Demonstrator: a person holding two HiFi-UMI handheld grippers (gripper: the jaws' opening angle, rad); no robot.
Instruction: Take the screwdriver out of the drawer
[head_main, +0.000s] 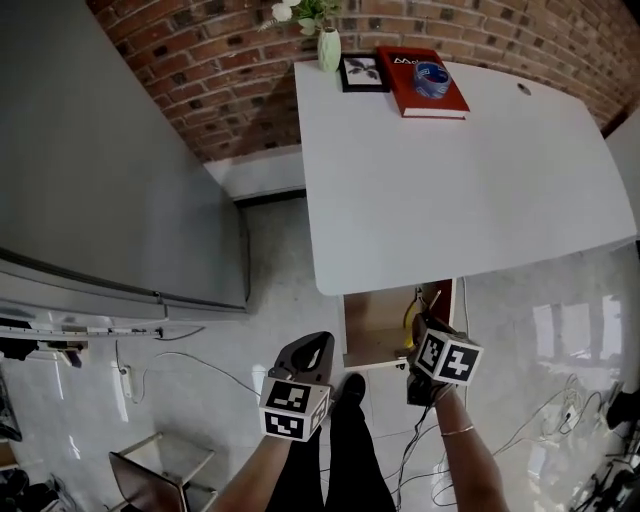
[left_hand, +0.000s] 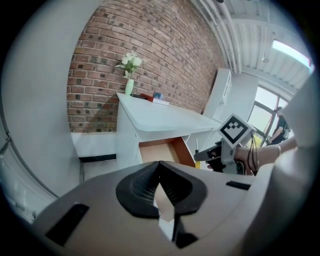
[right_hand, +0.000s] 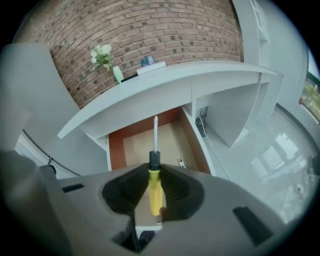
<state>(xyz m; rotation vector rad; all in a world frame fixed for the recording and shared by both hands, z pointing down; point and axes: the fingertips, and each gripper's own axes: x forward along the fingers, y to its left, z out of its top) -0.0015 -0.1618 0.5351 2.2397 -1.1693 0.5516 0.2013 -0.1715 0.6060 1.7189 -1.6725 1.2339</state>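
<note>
A screwdriver (right_hand: 154, 186) with a yellow handle, black collar and steel shaft sits between the pads of my right gripper (right_hand: 153, 192), which is shut on its handle; the shaft points out over the open drawer (right_hand: 131, 150). In the head view my right gripper (head_main: 424, 334) hangs above the drawer (head_main: 375, 324) under the white desk (head_main: 450, 180), with the yellow handle (head_main: 410, 318) just showing. My left gripper (head_main: 311, 357) is to the left of the drawer, over the floor. Its jaws meet at the tips with nothing between them (left_hand: 160, 167). The screwdriver's shaft (left_hand: 196, 147) also shows beside the drawer (left_hand: 162, 152).
A small metal item (right_hand: 182, 163) lies in the drawer. On the desk's far end stand a vase of flowers (head_main: 328, 45), a picture frame (head_main: 362, 72) and a red book (head_main: 420, 82). A grey cabinet (head_main: 100, 170) stands at the left. Cables (head_main: 190, 365) lie on the floor.
</note>
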